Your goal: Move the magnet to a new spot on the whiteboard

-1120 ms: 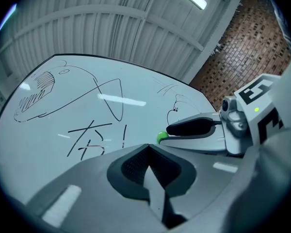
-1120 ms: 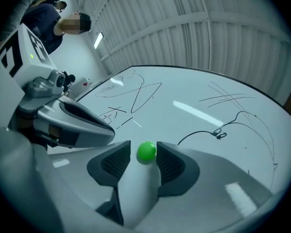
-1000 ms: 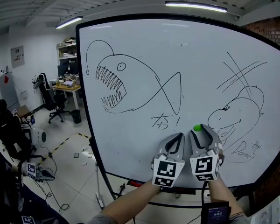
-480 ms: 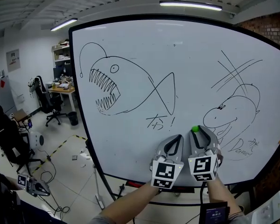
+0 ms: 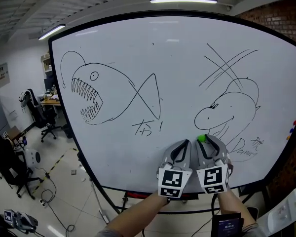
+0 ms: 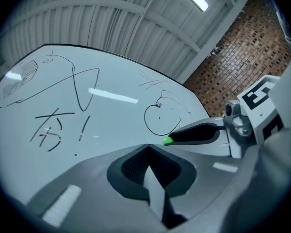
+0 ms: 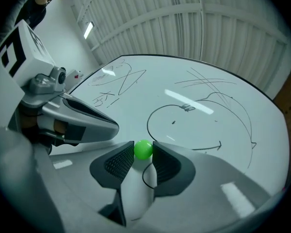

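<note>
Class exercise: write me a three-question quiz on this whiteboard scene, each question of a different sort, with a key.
1. Multiple choice: what sits between the jaws of the right gripper? A a marker pen; B the green magnet; C an eraser.
2. True or false: the jaws of the left gripper stand wide apart.
3. Fill in: the toothed drawing on the left of the whiteboard shows a ____.
Key: 1 B; the jaws have just been closing and press on the green magnet. 2 False; they are together, with nothing between them. 3 fish.
</note>
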A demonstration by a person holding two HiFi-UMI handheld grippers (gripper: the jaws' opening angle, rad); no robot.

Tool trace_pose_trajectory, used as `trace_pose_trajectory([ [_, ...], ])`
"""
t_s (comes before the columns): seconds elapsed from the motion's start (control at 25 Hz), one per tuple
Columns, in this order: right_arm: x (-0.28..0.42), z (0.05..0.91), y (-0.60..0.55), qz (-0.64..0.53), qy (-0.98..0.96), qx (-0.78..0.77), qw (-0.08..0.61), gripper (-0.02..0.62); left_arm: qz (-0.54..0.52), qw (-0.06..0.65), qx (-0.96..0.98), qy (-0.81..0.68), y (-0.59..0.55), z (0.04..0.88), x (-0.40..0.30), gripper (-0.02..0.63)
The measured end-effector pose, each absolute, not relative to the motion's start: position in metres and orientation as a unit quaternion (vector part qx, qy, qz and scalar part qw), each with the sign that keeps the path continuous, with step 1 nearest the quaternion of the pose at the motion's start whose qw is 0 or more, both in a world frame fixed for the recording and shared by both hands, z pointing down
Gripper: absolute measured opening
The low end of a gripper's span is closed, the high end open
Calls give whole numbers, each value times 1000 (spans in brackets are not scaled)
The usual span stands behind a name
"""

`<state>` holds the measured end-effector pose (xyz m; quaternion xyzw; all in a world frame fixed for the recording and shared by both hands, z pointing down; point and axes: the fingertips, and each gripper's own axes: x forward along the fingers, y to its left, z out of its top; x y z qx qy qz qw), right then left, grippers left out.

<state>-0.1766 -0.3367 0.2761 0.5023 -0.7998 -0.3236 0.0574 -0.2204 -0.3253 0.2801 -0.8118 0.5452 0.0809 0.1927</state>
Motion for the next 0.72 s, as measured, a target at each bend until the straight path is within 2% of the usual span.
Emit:
trace_pose_trajectory([
  [0.4, -58, 284, -345, -292, -779, 551, 62, 126, 86, 187, -850, 484, -340, 286, -102, -2],
  [0.72, 72, 289, -355, -266, -752, 599, 69, 126, 87, 184, -882, 425, -350, 287, 27, -2],
])
